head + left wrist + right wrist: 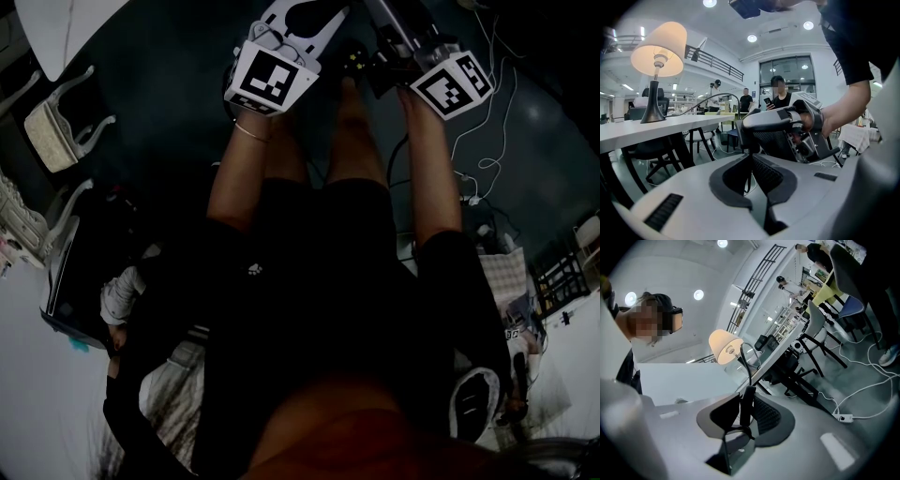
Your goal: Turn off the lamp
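The lamp (658,49) stands lit on a white table (628,133), its cream shade glowing; it also shows in the right gripper view (725,347). Its black cord (727,97) arcs off the table down to both grippers. My right gripper (746,401) is shut on the black inline switch (747,405) of that cord. My left gripper (751,157) sits just below and beside it, its jaws nearly together on the thin cord. The right gripper (749,127), held in a hand, reaches in from the right. In the dark head view both marker cubes (272,77) (453,84) are side by side at the top.
Black office chairs (656,154) stand under the table. Several people (779,93) stand farther back by green desks. White cables and a power strip (842,417) lie on the floor. A pale chair (56,131) is at the left of the head view.
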`<move>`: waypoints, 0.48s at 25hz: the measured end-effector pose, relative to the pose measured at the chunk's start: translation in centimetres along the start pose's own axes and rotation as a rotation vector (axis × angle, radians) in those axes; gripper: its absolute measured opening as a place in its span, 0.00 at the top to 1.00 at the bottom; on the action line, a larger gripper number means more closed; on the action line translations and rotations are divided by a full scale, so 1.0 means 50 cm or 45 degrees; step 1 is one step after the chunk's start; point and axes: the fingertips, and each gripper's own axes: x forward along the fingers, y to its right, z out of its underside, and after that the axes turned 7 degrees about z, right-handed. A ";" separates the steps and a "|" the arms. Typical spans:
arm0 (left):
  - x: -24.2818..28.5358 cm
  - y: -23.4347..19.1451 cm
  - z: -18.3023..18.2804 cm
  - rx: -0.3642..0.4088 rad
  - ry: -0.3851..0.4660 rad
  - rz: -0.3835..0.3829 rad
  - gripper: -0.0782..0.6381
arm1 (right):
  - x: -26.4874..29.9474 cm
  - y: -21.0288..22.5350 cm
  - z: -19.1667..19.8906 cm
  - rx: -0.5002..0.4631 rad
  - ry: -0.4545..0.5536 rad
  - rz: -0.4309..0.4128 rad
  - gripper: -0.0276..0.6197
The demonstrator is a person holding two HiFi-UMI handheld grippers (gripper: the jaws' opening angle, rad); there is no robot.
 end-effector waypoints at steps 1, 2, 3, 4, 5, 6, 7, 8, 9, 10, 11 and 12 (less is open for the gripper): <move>0.000 0.000 0.001 -0.001 -0.002 0.001 0.86 | 0.000 0.000 0.001 0.003 -0.001 0.000 0.82; 0.001 0.000 0.002 -0.002 -0.004 0.002 0.86 | -0.001 0.000 0.002 0.004 -0.002 0.001 0.82; 0.001 0.001 0.003 -0.002 -0.005 0.002 0.86 | -0.001 0.000 0.003 0.005 -0.003 0.000 0.82; 0.001 0.001 0.003 -0.002 -0.006 0.001 0.86 | 0.000 0.001 0.003 0.009 -0.004 -0.001 0.82; 0.001 0.001 0.004 -0.002 -0.006 0.000 0.86 | 0.000 0.001 0.004 0.013 -0.004 -0.002 0.82; 0.001 0.001 0.004 -0.002 -0.006 0.000 0.86 | 0.000 0.001 0.004 0.017 -0.004 -0.003 0.82; 0.001 0.001 0.005 -0.004 -0.006 -0.001 0.86 | 0.001 0.001 0.005 0.021 -0.004 -0.003 0.83; 0.000 0.001 0.006 -0.005 -0.006 -0.001 0.86 | 0.001 0.000 0.006 0.023 -0.005 -0.003 0.83; 0.000 0.001 0.007 -0.006 -0.007 -0.001 0.86 | 0.000 0.000 0.006 0.024 -0.005 -0.002 0.83; 0.000 0.001 0.007 -0.006 -0.009 -0.001 0.86 | 0.000 0.000 0.007 0.024 -0.005 -0.002 0.83; -0.001 0.002 0.008 -0.006 -0.011 0.000 0.86 | 0.000 0.000 0.008 0.025 -0.006 -0.001 0.83; -0.001 0.002 0.009 -0.006 -0.012 0.000 0.86 | -0.001 0.000 0.009 0.025 -0.007 0.000 0.83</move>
